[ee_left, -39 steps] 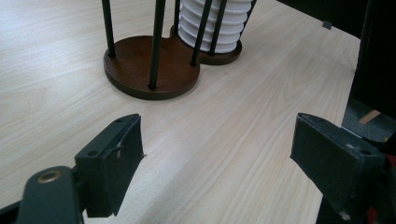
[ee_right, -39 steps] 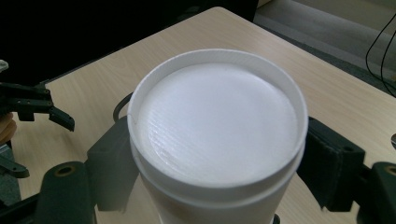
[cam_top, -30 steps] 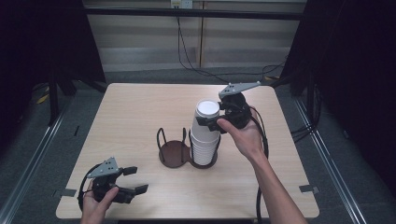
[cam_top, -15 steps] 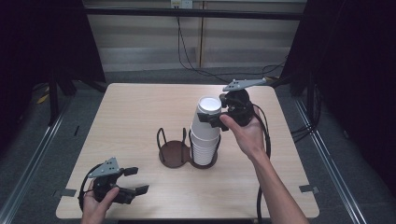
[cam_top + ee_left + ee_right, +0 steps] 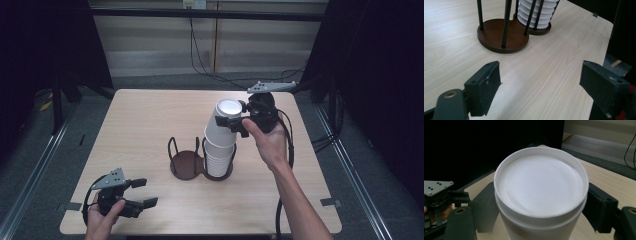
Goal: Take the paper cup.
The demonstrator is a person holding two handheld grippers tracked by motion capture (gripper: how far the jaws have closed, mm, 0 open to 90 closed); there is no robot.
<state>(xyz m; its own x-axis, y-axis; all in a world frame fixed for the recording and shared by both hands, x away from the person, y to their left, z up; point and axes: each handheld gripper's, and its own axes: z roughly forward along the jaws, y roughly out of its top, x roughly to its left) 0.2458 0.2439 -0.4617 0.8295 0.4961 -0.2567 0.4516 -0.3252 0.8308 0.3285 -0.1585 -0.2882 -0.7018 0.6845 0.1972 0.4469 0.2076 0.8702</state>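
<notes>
A stack of white paper cups stands upside down in the right ring of a dark two-ring cup holder. My right gripper is shut on the top cup, which leans left and sits raised above the stack. In the right gripper view the cup's bottom faces the camera, with a jaw pressed on each side. My left gripper rests at the table's front left corner, open with nothing between its jaws. The left gripper view has the holder's base and the stack ahead of it.
The wooden table carries just the holder near its middle. The holder's left ring has no cup in it. Cables trail from the right gripper toward the table's right edge. Dark floor and metal rails surround the table.
The right gripper has lifted the top cup a little higher off the stack, and the cup leans more. The left gripper has stayed put.
</notes>
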